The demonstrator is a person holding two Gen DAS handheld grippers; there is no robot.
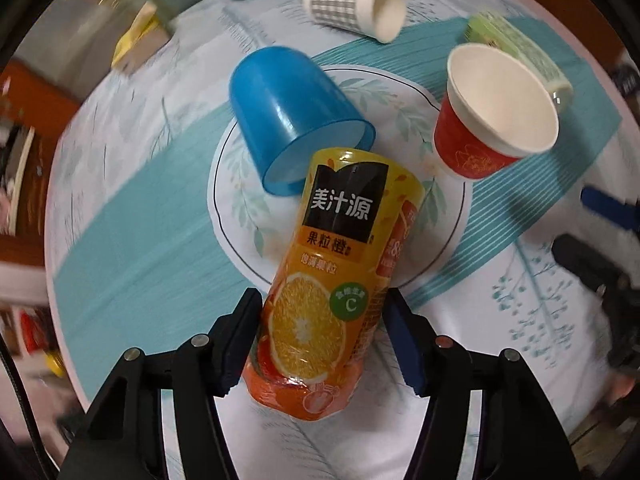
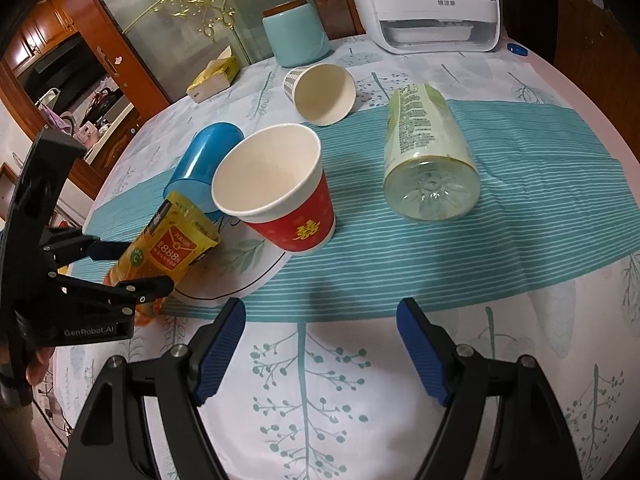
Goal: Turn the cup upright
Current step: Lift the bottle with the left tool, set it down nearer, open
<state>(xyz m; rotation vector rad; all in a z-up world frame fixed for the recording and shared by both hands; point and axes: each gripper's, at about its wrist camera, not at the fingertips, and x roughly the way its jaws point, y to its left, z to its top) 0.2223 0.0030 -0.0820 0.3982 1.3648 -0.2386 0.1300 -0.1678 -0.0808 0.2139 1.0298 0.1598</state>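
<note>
My left gripper (image 1: 322, 332) is shut on an orange juice-label cup (image 1: 320, 280), holding it tilted above the table; it also shows in the right wrist view (image 2: 160, 256) with the left gripper (image 2: 132, 268) around it. A blue plastic cup (image 1: 292, 116) lies on its side just beyond. A red paper cup (image 1: 492, 120) stands upright, also in the right wrist view (image 2: 280, 188). A checked paper cup (image 1: 356, 6) lies on its side at the back. My right gripper (image 2: 320, 344) is open and empty over the near table.
A green-label clear bottle (image 2: 428, 156) lies on its side on the teal striped mat (image 2: 540, 216). A teal canister (image 2: 296, 36), a yellow tissue box (image 2: 214, 74) and a white appliance (image 2: 432, 4) stand at the table's back edge.
</note>
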